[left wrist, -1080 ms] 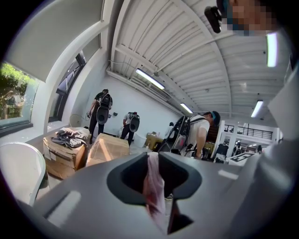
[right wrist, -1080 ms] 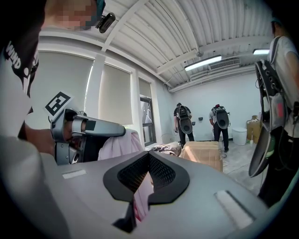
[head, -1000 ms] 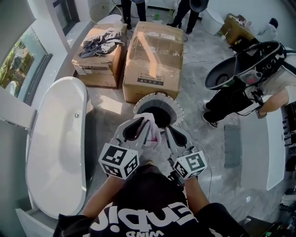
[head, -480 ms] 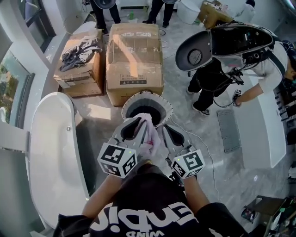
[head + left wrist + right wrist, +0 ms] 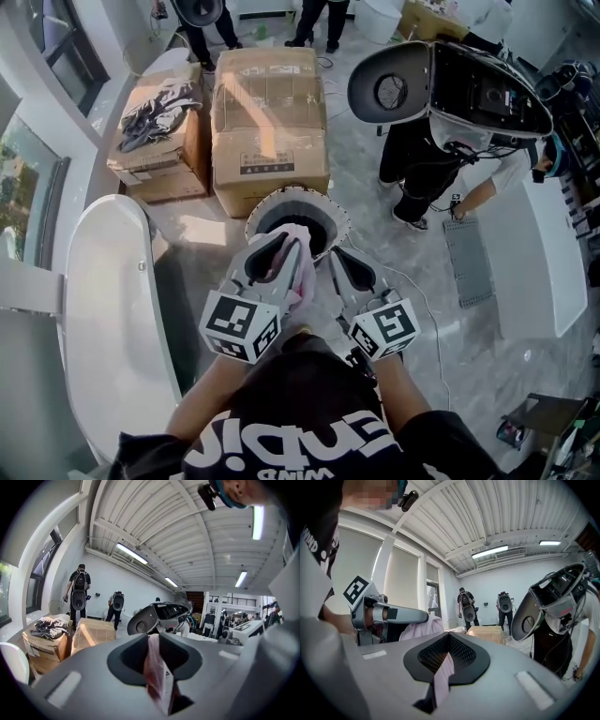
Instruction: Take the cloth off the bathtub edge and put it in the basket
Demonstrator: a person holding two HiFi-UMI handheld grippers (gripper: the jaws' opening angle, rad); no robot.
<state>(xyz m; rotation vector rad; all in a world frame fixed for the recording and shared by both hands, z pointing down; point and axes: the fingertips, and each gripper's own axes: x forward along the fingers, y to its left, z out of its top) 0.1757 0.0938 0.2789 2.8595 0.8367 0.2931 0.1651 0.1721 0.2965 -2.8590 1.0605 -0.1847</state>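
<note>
Gripping the cloth (image 5: pixel 300 236), the left tongs (image 5: pixel 281 248) and right tongs (image 5: pixel 339 262) are each clamped on it. It should be centred over the basket (image 5: pixel 281 200) before release.

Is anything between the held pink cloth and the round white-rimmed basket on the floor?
Nothing visible does. The pink cloth, pinched by the left gripper and right gripper, hangs by the near rim of the round white-rimmed basket; its dark opening looks clear.

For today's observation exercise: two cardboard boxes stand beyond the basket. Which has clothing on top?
The smaller box, on the left in the head view, nearer the bathtub; grey garments lie heaped on it. The bigger box has a bare top.
</note>
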